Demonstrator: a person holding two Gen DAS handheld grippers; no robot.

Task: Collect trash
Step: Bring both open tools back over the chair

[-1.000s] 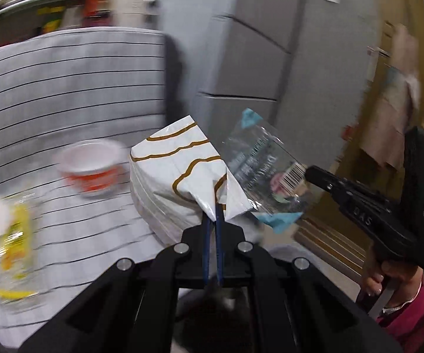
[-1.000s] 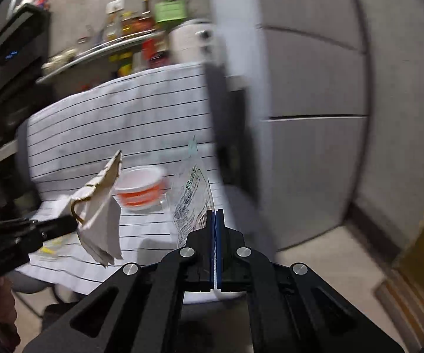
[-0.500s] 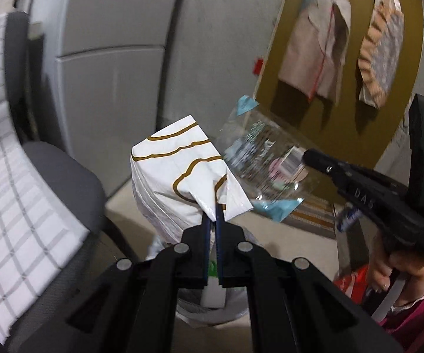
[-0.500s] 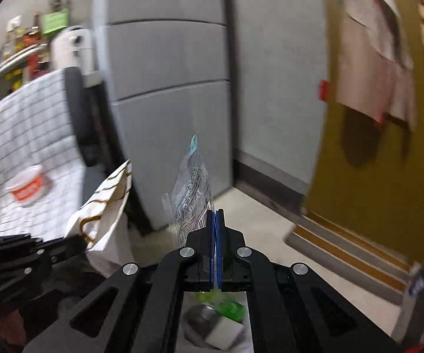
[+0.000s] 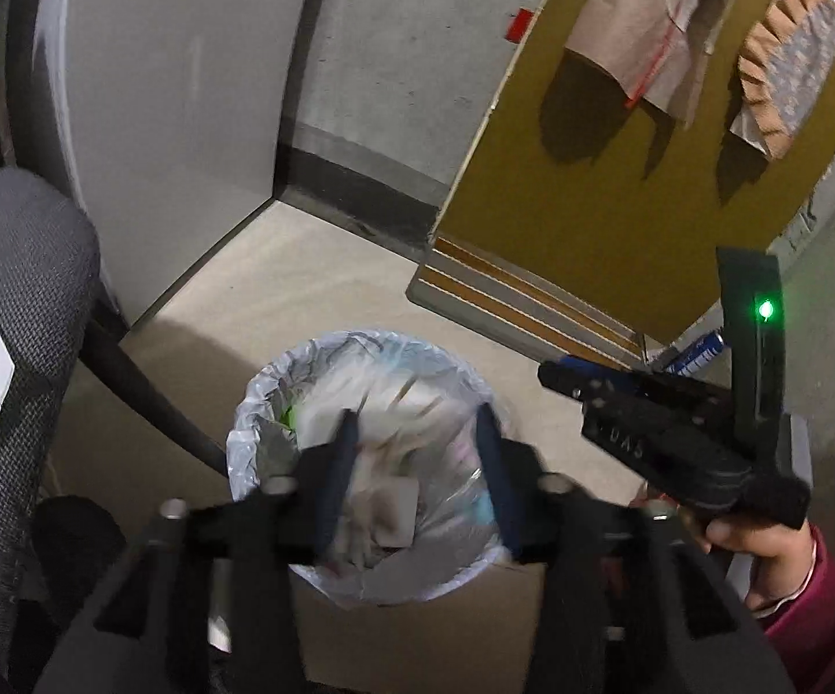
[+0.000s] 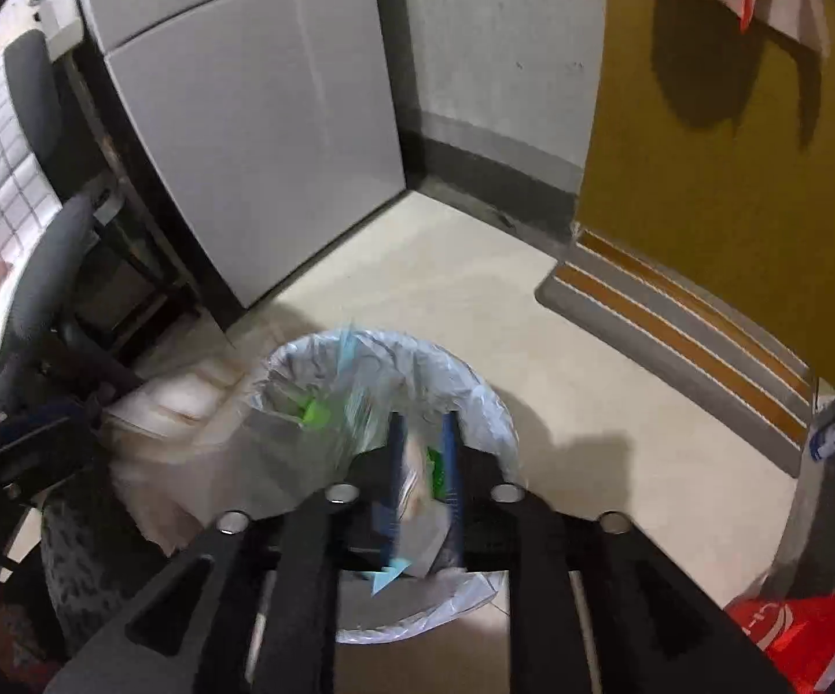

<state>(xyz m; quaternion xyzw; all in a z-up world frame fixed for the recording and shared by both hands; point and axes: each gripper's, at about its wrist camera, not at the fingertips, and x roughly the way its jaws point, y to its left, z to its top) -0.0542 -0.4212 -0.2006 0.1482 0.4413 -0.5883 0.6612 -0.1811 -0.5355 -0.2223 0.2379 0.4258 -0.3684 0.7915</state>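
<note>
A pale concrete floor (image 5: 313,283) meets a grey wall and a mustard-yellow door (image 5: 608,185) with cloths hanging on it, and down in the corner stands a round trash bin (image 5: 278,381) lined with a clear plastic bag. Grey cabinet panels (image 6: 255,115) run along the left, with an office chair (image 5: 18,266) beside them.

The left gripper (image 5: 414,434) hovers right above the bin's mouth, its 2 blue fingers spread wide and nothing between them. Below that gap, inside the liner, lies a heap of pale trash (blurred, so single pieces are hard to tell apart). In the right wrist view a white paper bag (image 6: 186,405) with brown lines shows motion-smeared at the bin's left rim, just ahead of the left gripper's tips; whether it is inside the liner or against its outside I cannot tell.

The right gripper (image 6: 423,445) is over the same bin, fingers parted to a moderate gap, less than the left's. A clear plastic wrapper (image 6: 359,399) with light-blue corners shows blurred in front of and between those fingers, over the bin opening; no finger visibly presses on it. From the left wrist camera the right gripper appears to the right of the bin, green light on, held by a hand (image 5: 747,543) in a magenta sleeve.

A red plastic bag (image 6: 805,630) lies on the floor at the lower right.
</note>
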